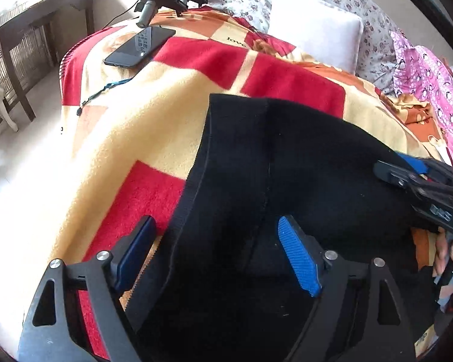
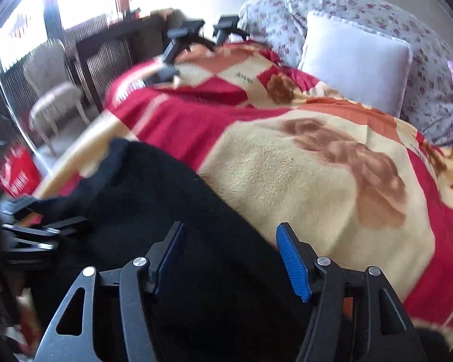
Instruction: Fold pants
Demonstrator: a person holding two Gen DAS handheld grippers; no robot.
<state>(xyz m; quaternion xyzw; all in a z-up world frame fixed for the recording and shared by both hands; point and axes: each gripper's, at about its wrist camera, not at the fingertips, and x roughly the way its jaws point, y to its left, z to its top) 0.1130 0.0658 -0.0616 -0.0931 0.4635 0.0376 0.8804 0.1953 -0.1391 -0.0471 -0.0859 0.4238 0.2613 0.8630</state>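
while the black pants (image 1: 271, 166) lie flat on the blanket (image 1: 136, 120) for folding, left gripper (image 1: 220, 253) and right gripper (image 2: 232, 256) both hover released, jaws straddling cloth, ready to pinch.

Your left gripper (image 1: 217, 253) tilts steeply down with its jaws spread wide, the blue pads (image 1: 299, 259) clear of anything. Your right gripper (image 2: 231, 261) also tilts down, jaws parted at a middling gap with nothing pinched between them; in the left wrist view it reaches in from the right edge, your fingers (image 1: 447, 256) wrapped round its handle. In the right wrist view the left gripper shows blurred at the left edge.
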